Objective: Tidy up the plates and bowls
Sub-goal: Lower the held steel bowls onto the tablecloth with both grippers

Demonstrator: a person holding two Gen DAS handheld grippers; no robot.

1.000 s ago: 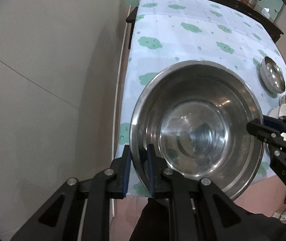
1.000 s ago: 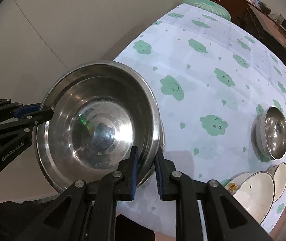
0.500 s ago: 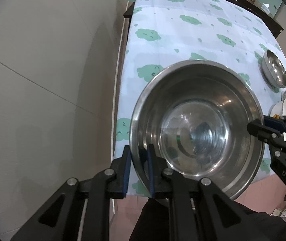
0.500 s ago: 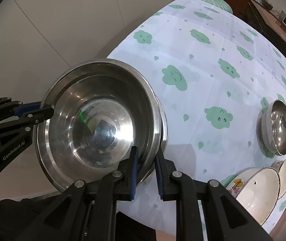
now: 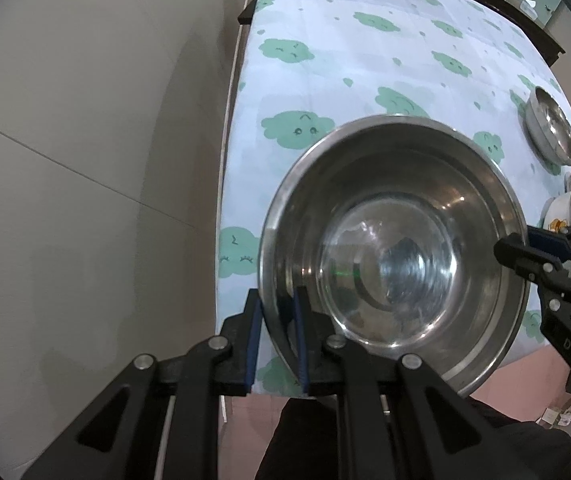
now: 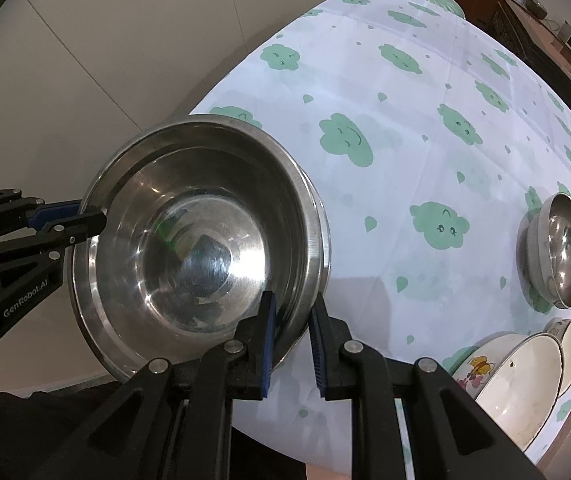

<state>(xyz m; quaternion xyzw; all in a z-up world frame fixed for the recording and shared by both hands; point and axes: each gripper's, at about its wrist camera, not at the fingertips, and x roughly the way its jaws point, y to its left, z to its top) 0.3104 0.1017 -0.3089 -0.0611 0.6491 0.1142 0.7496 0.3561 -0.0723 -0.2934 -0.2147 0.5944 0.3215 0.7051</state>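
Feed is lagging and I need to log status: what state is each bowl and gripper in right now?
Large steel bowl: held by its rim on opposite sides, tilted, empty.
Left gripper: shut on the rim.
Right gripper: shut on the rim.
Small steel bowl: on the tablecloth, empty.
White enamel bowls: two, side by side at the table edge, empty.

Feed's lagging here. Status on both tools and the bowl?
Left tool and right tool shut on large stainless steel bowl's opposite rims. Bowl over table edge. Cloud-print tablecloth ahead bare.
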